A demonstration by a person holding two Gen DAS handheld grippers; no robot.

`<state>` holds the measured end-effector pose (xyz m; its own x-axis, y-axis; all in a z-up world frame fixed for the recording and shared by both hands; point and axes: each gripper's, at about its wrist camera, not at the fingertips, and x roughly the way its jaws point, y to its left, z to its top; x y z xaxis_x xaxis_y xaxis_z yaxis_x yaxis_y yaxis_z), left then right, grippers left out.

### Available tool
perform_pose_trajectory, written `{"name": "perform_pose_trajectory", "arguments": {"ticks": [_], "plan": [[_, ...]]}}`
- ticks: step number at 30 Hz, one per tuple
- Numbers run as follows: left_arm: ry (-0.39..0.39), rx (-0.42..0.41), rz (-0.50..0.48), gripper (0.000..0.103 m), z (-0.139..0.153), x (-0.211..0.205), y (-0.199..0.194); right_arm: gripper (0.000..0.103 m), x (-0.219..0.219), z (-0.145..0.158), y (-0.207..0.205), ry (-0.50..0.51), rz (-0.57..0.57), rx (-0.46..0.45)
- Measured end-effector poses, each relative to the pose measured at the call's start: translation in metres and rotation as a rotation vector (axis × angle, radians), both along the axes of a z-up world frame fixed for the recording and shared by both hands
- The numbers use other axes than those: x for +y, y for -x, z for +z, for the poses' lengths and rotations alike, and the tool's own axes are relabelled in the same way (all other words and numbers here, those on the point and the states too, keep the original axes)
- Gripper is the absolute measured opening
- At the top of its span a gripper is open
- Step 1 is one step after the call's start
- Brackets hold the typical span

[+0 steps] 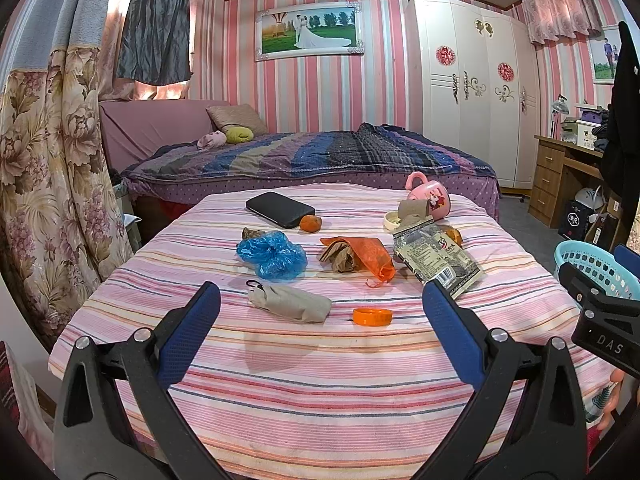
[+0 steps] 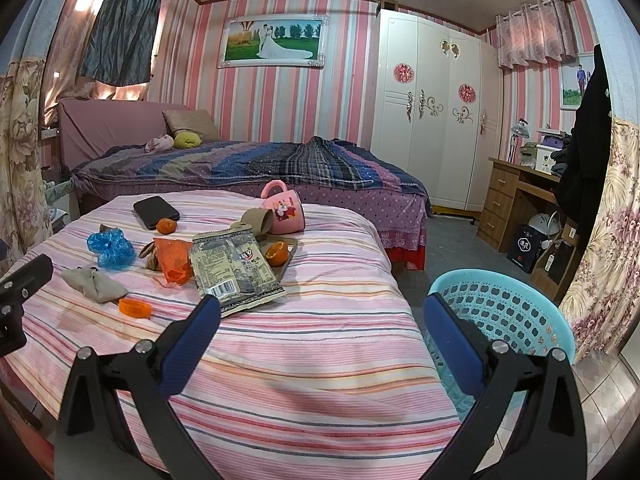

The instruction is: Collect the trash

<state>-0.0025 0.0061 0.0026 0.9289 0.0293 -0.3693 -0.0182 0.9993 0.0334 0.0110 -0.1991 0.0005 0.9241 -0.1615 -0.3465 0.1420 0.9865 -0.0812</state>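
Observation:
Trash lies on the striped table cloth (image 1: 320,380): a blue plastic bag (image 1: 272,255), an orange wrapper (image 1: 370,254) with brown paper, a printed snack packet (image 1: 436,258), an orange lid (image 1: 372,316) and a beige crumpled bag (image 1: 290,302). My left gripper (image 1: 320,296) is open and empty, hovering before the beige bag and lid. My right gripper (image 2: 322,306) is open and empty at the table's right edge, near the snack packet (image 2: 234,268). A light-blue basket (image 2: 516,312) stands on the floor to the right.
A black phone (image 1: 280,209), a tangerine (image 1: 310,223), a pink mug (image 1: 430,196) and a tray with peel (image 2: 286,254) also sit on the table. A bed (image 1: 320,156) lies behind, a wardrobe (image 1: 472,92) and desk (image 1: 560,176) at right, curtains (image 1: 52,160) at left.

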Motion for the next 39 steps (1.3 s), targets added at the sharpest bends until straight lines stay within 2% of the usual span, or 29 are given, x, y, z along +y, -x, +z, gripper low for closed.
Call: {"name": "perform_pose_trajectory", "arguments": {"ticks": [39], "plan": [[-0.001, 0.006, 0.005, 0.098, -0.0029, 0.0012, -0.0011, 0.099, -0.0081, 0.0027, 0.0005, -0.017, -0.005, -0.001]]}}
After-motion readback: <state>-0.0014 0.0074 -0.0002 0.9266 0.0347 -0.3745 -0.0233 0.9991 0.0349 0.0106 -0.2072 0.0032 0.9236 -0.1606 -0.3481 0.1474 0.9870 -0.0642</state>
